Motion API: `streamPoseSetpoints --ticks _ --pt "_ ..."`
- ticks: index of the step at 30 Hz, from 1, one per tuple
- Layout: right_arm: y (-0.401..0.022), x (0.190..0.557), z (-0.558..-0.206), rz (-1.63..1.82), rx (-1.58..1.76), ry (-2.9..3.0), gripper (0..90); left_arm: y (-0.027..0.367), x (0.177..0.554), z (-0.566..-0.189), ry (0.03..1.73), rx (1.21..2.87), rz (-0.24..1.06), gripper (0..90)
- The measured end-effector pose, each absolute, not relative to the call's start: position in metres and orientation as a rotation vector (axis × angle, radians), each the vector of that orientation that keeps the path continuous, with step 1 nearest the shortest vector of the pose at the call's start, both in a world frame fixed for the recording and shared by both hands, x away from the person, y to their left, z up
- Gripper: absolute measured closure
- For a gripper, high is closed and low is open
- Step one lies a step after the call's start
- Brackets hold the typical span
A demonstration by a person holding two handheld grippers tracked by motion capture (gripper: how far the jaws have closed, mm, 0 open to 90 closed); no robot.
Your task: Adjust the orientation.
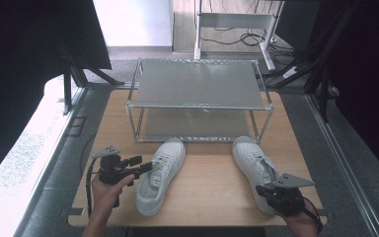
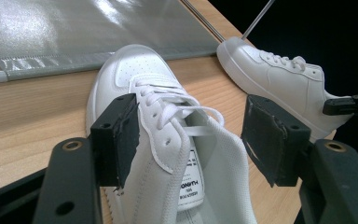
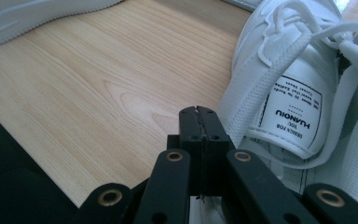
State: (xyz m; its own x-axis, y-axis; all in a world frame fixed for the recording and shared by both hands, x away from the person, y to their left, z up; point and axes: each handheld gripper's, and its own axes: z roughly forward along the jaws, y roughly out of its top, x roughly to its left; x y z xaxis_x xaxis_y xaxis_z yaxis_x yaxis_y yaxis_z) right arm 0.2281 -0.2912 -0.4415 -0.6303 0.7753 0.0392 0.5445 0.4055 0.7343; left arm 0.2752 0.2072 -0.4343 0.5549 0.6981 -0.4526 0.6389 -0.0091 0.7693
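Observation:
Two white sneakers lie on a wooden table, toes toward the far side. My left gripper is open, and its jaws straddle the laced side wall of the left sneaker by the collar. In the left gripper view the gripper has that wall of the left sneaker between its pads without being squeezed. My right gripper is shut on nothing at the heel of the right sneaker. In the right gripper view its closed tips sit just left of the sneaker's labelled tongue.
A metal two-tier shoe rack stands at the back of the table, just beyond the sneakers' toes; its lower shelf lies past the left sneaker. Bare wood lies between the two shoes. Dark frame posts flank the table.

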Motion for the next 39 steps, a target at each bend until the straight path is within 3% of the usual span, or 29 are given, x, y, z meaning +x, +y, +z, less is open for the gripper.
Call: streamPoseSetpoints --ticks 11,12,15,17,25,39 --pt "-0.297 0.231 -0.442 1.069 1.158 2.374 88.4 0.211 0.275 -0.433 1.146 1.686 0.068 36.5" --pt "-0.293 0.232 -0.437 1.093 1.144 2.361 79.7 0.211 0.275 -0.432 1.156 1.685 0.068 36.6" --pt "-0.288 0.238 -0.424 1.13 1.116 2.32 74.9 0.209 0.276 -0.429 1.148 1.684 0.064 36.8" --pt "-0.284 0.244 -0.414 1.143 1.086 2.288 65.7 0.206 0.277 -0.426 1.14 1.685 0.068 36.8" --pt "-0.279 0.281 -0.385 1.206 1.081 2.231 49.4 0.197 0.285 -0.414 1.11 1.685 0.073 37.2" --pt "-0.308 0.282 -0.405 1.186 1.175 2.148 49.1 0.192 0.286 -0.415 1.115 1.725 0.085 37.3"
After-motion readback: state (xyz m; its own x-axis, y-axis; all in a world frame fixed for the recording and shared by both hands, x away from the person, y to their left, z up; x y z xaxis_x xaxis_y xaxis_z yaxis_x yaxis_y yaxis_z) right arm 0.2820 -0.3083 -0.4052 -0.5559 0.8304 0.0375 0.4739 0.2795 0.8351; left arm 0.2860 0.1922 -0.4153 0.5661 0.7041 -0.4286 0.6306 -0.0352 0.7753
